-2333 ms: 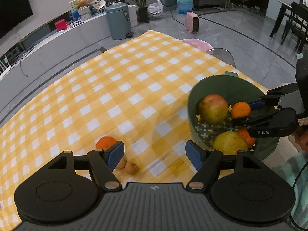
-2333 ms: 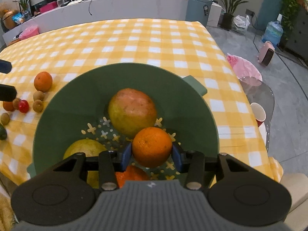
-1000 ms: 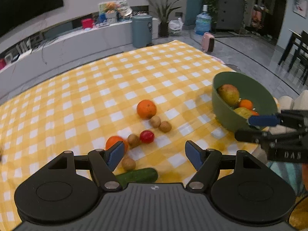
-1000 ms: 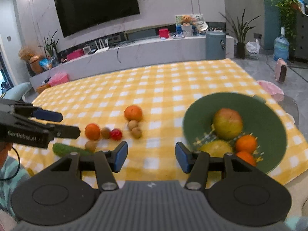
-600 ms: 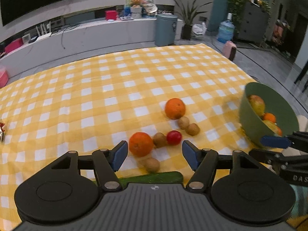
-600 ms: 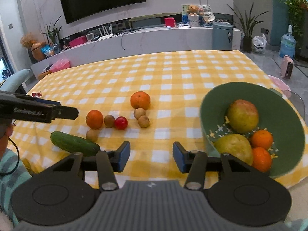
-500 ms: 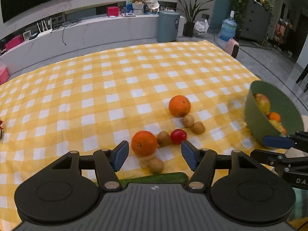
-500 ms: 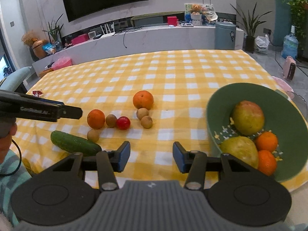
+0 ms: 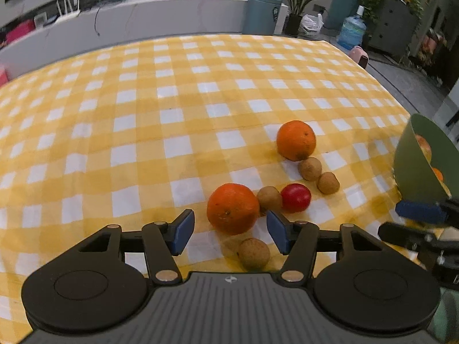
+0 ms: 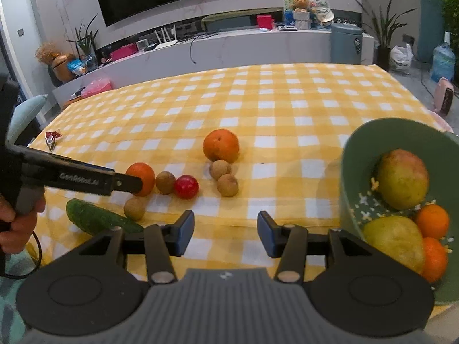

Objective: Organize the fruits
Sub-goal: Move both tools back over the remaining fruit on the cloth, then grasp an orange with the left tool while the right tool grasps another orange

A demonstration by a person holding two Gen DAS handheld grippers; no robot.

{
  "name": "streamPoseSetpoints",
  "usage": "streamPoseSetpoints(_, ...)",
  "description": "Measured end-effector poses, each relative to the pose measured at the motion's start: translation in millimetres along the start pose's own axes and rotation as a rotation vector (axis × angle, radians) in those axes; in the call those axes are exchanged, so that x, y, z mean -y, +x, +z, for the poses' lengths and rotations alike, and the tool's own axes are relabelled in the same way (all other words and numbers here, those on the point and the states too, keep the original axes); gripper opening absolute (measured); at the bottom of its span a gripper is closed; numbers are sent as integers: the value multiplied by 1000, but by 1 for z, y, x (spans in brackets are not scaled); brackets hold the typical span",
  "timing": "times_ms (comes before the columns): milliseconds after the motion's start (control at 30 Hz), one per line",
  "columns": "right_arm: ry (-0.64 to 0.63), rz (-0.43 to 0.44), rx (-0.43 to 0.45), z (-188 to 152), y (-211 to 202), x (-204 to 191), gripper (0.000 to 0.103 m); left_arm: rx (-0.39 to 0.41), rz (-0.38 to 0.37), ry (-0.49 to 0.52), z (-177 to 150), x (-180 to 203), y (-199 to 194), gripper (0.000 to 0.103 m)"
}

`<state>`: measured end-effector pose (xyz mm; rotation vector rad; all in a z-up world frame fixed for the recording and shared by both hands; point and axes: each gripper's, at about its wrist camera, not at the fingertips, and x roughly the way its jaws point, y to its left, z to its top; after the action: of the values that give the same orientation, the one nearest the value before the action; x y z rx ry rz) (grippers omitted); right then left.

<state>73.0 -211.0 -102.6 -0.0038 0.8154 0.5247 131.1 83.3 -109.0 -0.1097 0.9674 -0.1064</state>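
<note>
Jaws of the left gripper (image 9: 229, 230) have just been closing yet stand apart, pads clear of the near orange (image 9: 233, 208) just beyond them; the right gripper (image 10: 225, 233) is half open on nothing. Past that orange lie brown fruits, a red tomato (image 9: 296, 197) and a second orange (image 9: 296, 140), with the green bowl (image 10: 355, 172) of fruit right of it.
</note>
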Motion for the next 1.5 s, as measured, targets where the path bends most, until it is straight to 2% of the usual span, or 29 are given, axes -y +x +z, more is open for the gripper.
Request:
streamPoseSetpoints(167, -18, 1, 2, 4, 13, -1, 47, 3, -33, -22, 2, -5, 8, 62)
streamPoseSetpoints(267, -35, 0, 10, 8, 21, -3, 47, -5, -46, -39, 4, -7, 13, 55)
streamPoseSetpoints(500, -34, 12, 10, 15, 37, -5, 47, 1, -96, -81, 4, -13, 17, 50)
streamPoseSetpoints(633, -16, 22, 7, 23, 45, -4, 47, 11, -100, -87, 3, -15, 15, 49)
streamPoseSetpoints(800, -19, -8, 33, 41, 60, -7, 47, 63, -93, -129, 7, -21, 10, 49)
streamPoseSetpoints(1067, -15, -48, 54, 70, 96, -10, 47, 61, -74, -162, 13, -29, 17, 49)
streamPoseSetpoints(1500, -43, -67, 3, 73, 124, -23, 47, 56, -80, -183, 12, -35, 22, 49)
